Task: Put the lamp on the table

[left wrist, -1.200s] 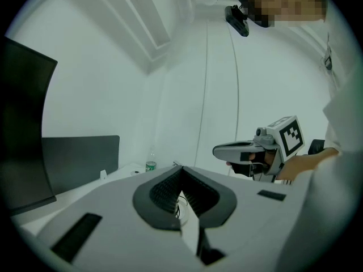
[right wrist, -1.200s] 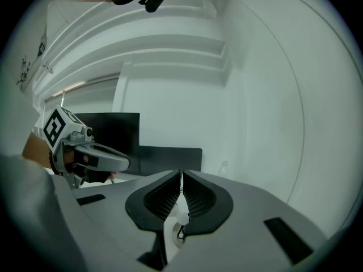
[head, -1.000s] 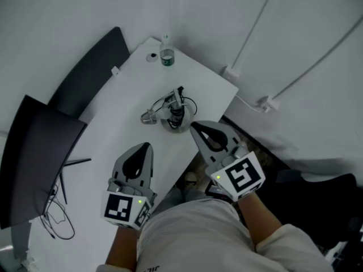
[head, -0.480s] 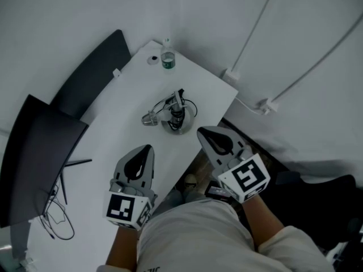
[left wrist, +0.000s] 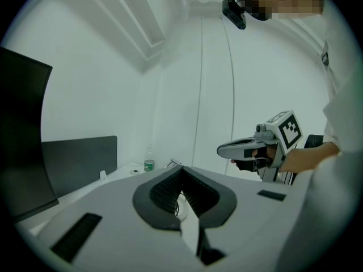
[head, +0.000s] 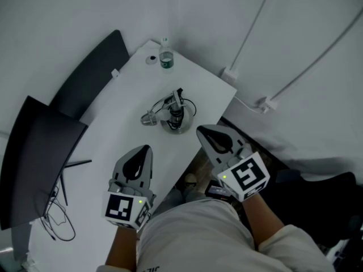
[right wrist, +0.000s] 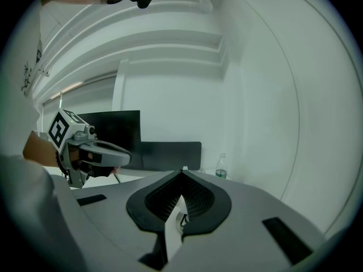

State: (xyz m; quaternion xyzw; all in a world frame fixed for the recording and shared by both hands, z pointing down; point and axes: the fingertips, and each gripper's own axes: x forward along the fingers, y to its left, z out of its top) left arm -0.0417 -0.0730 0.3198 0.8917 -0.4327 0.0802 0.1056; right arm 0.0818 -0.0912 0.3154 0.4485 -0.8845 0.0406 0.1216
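L gripper (head: 146, 149) & R gripper (head: 199, 130) both clenched, empty, tips aimed at lamp (head: 172, 113). Lamp: round grey base, looped black cord, on smooth white table (head: 127, 86).

The head view looks steeply down from above the person onto the table (head: 113, 129). It stands far enough off to take in both the left gripper (head: 149, 147) and the right gripper (head: 198, 128) low in frame, and the bottle (head: 165, 56) at the far corner.

The left gripper view sits low, close behind its own fingers (left wrist: 161, 188), and faces across the table toward the far wall. The right gripper (left wrist: 220, 149) shows at its right.

The right gripper view looks the same way from the right side, with its fingers (right wrist: 198, 200) close below and the left gripper (right wrist: 129, 152) at its left.

All three views share the far corner: the bottle (left wrist: 149, 164) in the left gripper view, the bottle (right wrist: 222, 169) in the right.
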